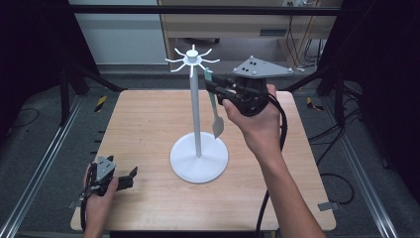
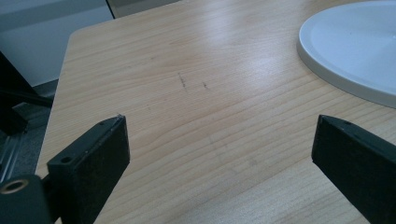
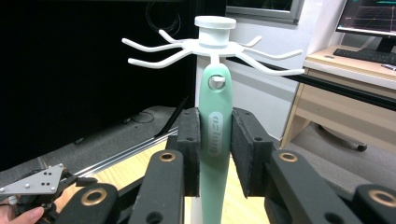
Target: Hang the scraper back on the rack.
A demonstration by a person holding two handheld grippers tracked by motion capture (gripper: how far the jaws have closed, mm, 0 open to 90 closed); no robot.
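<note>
A white hanging stand [image 1: 196, 106] with a round base [image 1: 199, 159] and hooked arms at its top [image 1: 191, 60] rises from the wooden table. A mint-green utensil [image 1: 214, 106] hangs upright beside the pole, its handle [image 3: 215, 140] clamped between the pads of my right gripper [image 1: 214, 84]. The hole at the handle's top sits on one hook [image 3: 216, 82]. My left gripper [image 1: 130, 176] rests open at the table's front left corner, its jaws wide apart over bare wood [image 2: 210, 116], with the stand's base [image 2: 355, 51] off to its right.
The table [image 1: 148, 124] is light wood, ringed by a dark metal frame [image 1: 69, 94] and floor rails. A desk with a keyboard and monitor [image 3: 369, 28] stands behind the stand in the right gripper view. Cables [image 1: 277, 148] trail from the right gripper.
</note>
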